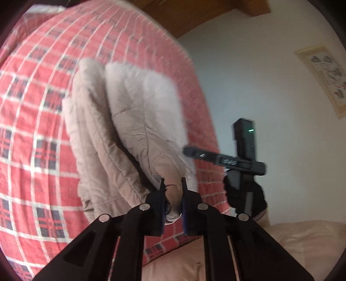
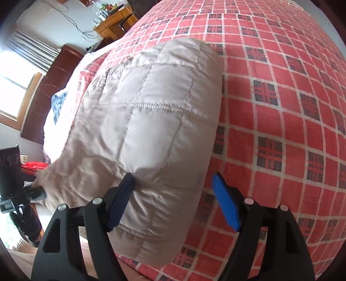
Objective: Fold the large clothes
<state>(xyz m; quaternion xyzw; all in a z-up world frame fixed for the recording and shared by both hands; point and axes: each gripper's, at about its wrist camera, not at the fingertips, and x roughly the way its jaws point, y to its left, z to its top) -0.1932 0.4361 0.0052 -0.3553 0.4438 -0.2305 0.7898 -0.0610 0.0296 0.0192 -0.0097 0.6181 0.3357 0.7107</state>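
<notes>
A beige quilted coat with a pale fur trim lies on the red plaid bedspread. My left gripper is shut on a fold of the coat's fabric near the bed's edge. In the right wrist view the coat bulges up as a folded, padded bundle. My right gripper stands open around the coat's near end. Its left blue pad touches the quilting, while the right pad hangs over the bedspread. The left gripper's black tip shows at the coat's far left edge.
A pink padded surface borders the bed's near edge. A framed picture hangs on the white wall. Beyond the bed are a dark headboard, a blue cloth, a wooden desk and a window.
</notes>
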